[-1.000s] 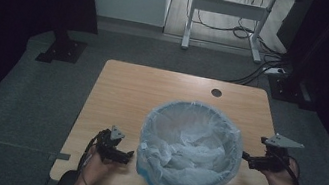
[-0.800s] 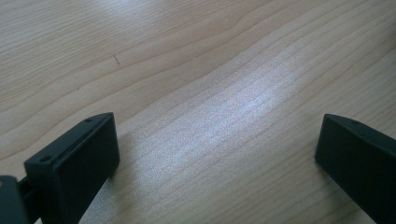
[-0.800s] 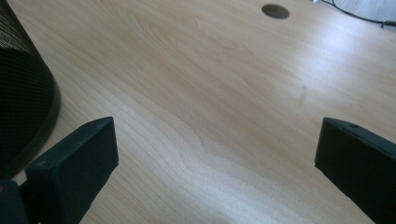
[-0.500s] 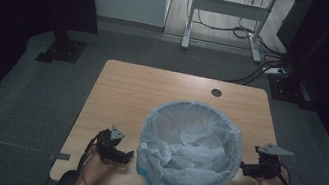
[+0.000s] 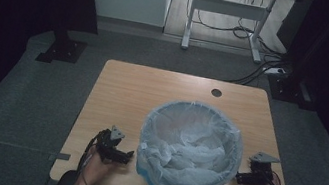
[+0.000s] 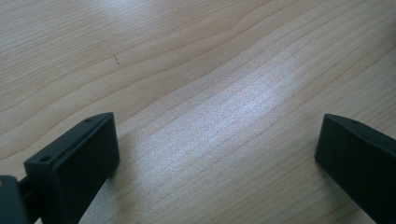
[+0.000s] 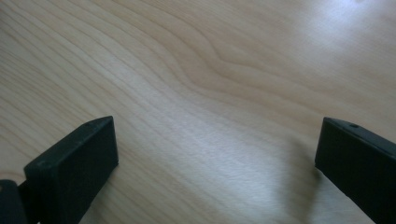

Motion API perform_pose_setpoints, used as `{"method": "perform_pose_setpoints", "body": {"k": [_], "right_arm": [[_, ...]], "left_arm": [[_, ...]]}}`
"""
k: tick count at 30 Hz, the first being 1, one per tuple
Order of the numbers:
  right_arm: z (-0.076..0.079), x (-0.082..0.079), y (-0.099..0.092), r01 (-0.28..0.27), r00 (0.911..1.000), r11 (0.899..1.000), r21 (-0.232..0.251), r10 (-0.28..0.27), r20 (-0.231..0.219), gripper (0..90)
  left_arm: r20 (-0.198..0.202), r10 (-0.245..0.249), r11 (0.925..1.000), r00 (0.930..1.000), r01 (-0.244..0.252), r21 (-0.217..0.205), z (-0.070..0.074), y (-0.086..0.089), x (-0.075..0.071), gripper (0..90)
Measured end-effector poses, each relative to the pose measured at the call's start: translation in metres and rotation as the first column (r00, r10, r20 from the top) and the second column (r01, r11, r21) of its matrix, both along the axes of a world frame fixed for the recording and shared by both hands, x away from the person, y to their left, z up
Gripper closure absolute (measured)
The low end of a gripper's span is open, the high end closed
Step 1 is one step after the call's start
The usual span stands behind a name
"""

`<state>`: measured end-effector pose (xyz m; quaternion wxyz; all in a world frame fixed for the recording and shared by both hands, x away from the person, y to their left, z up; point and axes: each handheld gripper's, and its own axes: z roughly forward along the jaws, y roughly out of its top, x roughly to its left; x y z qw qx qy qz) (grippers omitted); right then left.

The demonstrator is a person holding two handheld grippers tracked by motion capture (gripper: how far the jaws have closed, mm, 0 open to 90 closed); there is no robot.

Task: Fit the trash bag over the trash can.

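Grey carpet surrounds a light wooden table with a lined bin at its near edge and a gripper on either side.

On the table's near half stands a round bin with a pale, crinkled liner bag folded over its rim (a strip of blue shows below the plastic at the front). Just beside it, on its left, the left gripper sits low over the wood, its jaws spread wide with nothing between them but bare grain. On the opposite side the right gripper points at the bin's wall, very near it, jaws likewise wide apart and empty. A small dark round hole marks the table's far side.
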<state>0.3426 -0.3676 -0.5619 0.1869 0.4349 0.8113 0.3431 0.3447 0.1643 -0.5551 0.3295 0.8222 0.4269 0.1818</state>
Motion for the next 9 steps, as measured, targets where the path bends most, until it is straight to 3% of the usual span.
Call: {"method": "perform_pose_setpoints", "body": {"k": [9], "right_arm": [[-0.0003,-0.0001,-0.0006,0.009,0.9999,1.000,0.008,-0.009,-0.012,0.0]], "left_arm": [[-0.001,0.000,1.0000,1.0000,0.000,-0.002,0.0000,-0.0002,-0.0006,0.0]]}}
